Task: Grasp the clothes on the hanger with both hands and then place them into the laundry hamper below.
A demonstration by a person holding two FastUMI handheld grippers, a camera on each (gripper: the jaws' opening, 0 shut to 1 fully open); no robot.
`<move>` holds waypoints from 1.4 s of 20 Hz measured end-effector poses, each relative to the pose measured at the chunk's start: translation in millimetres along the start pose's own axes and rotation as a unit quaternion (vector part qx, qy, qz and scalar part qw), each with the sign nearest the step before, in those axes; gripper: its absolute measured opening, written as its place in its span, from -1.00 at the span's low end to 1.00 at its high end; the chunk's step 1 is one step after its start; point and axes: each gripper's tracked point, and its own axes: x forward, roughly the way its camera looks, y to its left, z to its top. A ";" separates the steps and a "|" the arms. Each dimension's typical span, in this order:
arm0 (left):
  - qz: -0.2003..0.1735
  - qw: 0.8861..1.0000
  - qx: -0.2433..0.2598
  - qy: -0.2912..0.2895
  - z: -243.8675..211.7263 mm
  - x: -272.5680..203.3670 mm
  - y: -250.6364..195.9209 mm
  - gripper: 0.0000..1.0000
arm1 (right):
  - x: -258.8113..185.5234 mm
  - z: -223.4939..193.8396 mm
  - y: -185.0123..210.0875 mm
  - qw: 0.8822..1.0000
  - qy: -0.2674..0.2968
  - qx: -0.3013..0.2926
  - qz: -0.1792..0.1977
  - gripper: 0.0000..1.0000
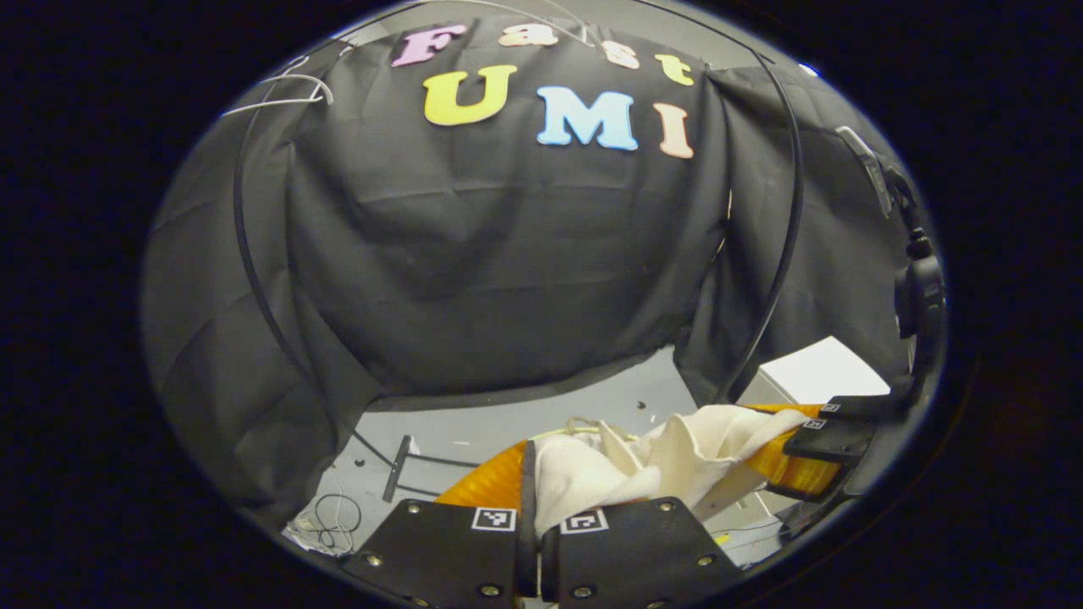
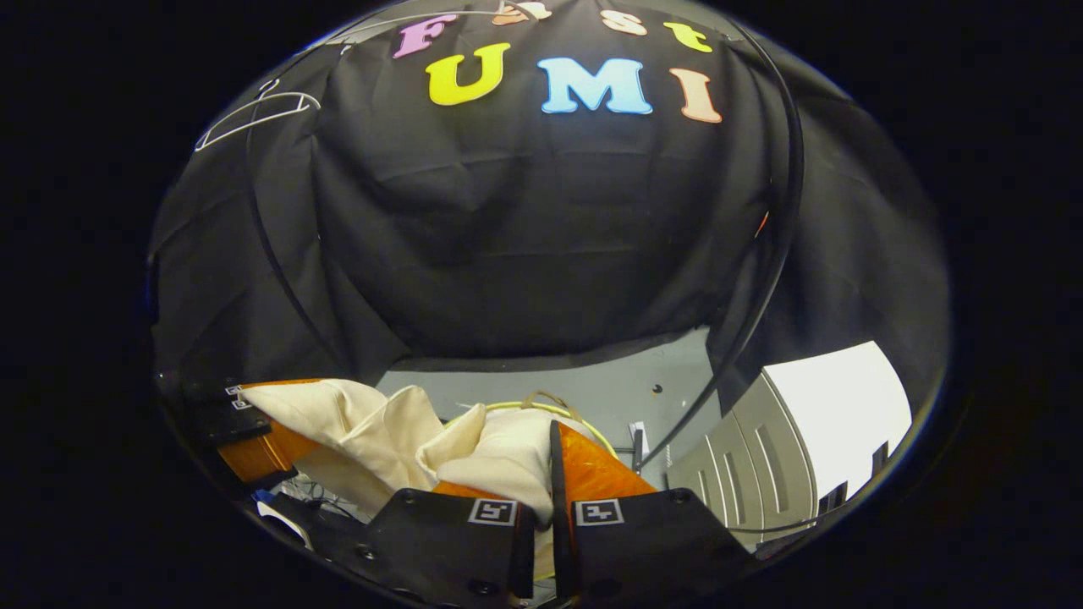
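In the left gripper view, my left gripper (image 1: 531,529) has its fingers drawn nearly together on an edge of the cream garment (image 1: 651,461), which bunches straight ahead of the fingers and stretches away to my right. At that far end I see the right gripper (image 1: 833,427) at the cloth's other edge, so the garment's long axis runs from one gripper to the other. Under the cloth is the orange laundry hamper (image 1: 495,482), its rim just below and in front of my fingers. Beyond it lies grey floor (image 1: 508,423).

In the right gripper view, my right gripper (image 2: 546,518) is likewise closed to a narrow slit with cream cloth (image 2: 499,461) pinched in it. The garment runs off to the left toward the left gripper (image 2: 233,406). The hamper's orange wall (image 2: 596,474) sits directly under and ahead of me. I judge both hands equally near; the garment sags over the hamper's mouth, though I cannot tell how much already lies inside. A white hanger (image 2: 254,114) hangs bare high up.
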 end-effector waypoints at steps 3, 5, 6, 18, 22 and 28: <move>-0.003 1.000 0.003 0.018 -7.6 1.1 -5.9 -0.92 | -2.8 -7.6 -1.3 1.000 0.015 0.007 0.005 -0.61; -0.003 1.000 0.003 0.025 -12.8 -3.0 -8.6 -0.10 | -11.5 0.7 -2.1 1.000 0.002 0.006 0.004 -0.31; -0.003 1.000 0.006 0.020 -9.8 -8.2 -9.2 0.30 | -14.4 4.2 -2.9 1.000 -0.002 0.002 0.003 -0.48; 0.050 0.995 0.029 -0.080 83.9 -127.4 8.3 0.92 | -118.1 95.2 -24.2 0.993 -0.120 -0.023 0.009 0.92; 0.083 0.985 0.016 -0.153 150.4 -189.0 14.6 0.90 | -171.1 145.7 -40.7 0.981 -0.192 -0.028 0.014 0.92; 0.126 0.963 0.016 -0.239 217.9 -279.9 19.0 0.90 | -239.0 196.1 -70.1 0.964 -0.266 -0.026 0.014 0.92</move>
